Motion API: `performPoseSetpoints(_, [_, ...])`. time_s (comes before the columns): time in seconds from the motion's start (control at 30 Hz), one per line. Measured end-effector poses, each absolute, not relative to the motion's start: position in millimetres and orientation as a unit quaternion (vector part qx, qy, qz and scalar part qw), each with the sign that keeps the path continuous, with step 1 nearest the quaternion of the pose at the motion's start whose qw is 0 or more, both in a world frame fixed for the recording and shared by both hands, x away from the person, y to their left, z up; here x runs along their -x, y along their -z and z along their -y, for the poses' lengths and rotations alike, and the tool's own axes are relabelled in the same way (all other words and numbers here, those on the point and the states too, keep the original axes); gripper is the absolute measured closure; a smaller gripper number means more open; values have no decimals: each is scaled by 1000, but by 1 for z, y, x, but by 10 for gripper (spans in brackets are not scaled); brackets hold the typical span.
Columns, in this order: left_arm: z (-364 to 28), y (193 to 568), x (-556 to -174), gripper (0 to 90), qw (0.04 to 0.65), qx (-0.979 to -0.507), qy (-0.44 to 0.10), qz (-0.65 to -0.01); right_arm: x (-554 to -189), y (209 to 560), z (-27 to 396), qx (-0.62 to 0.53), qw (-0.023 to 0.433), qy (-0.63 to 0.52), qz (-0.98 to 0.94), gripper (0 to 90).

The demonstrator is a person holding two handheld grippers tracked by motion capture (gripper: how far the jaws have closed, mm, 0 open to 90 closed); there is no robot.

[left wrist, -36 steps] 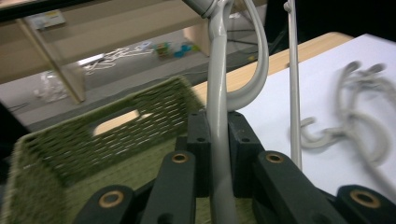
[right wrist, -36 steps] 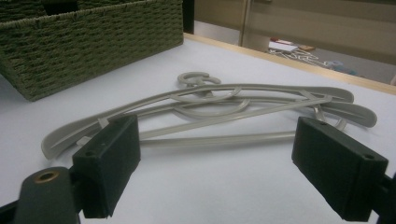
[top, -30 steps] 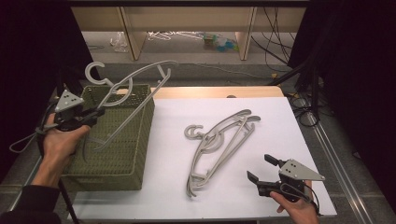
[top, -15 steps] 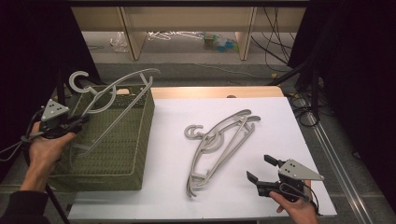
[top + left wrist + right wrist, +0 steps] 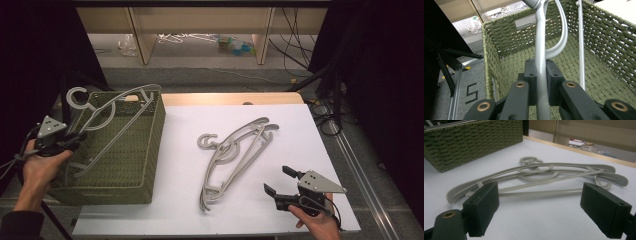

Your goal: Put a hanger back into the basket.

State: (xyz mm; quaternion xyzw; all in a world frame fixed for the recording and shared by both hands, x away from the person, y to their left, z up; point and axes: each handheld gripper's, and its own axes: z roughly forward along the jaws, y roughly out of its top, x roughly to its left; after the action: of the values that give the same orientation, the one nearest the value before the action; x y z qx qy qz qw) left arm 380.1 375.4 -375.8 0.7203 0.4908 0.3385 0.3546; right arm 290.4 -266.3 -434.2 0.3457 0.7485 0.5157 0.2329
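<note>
A grey plastic hanger (image 5: 114,119) lies tilted across the green woven basket (image 5: 153,150), its hook (image 5: 75,95) sticking out over the basket's far left corner. My left gripper (image 5: 71,142) sits at the basket's left rim, shut on one arm of that hanger (image 5: 541,50); the jaws press on it from both sides (image 5: 540,68). Two more grey hangers (image 5: 235,150) lie stacked flat on the white table cover. My right gripper (image 5: 279,181) rests low near the front right edge, open, with the stacked hangers (image 5: 544,173) a short way beyond its empty jaws (image 5: 540,205).
The white sheet (image 5: 310,130) covers a wooden table (image 5: 225,98). Black tripod legs (image 5: 449,65) stand on the floor left of the basket. Cables (image 5: 325,110) trail off the right side. Open shelving with clutter (image 5: 200,39) stands behind the table.
My left hand has carried the hanger leftward and down, so it now lies lower across the basket. The right gripper and the stacked hangers have not moved.
</note>
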Motion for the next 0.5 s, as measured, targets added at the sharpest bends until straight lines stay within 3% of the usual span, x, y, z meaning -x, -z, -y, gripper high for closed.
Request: performPoseSetpoints(0.5, [-378, 385, -384, 812, 317, -738, -328, -497, -290, 434, 266, -344, 232, -515, -750, 163])
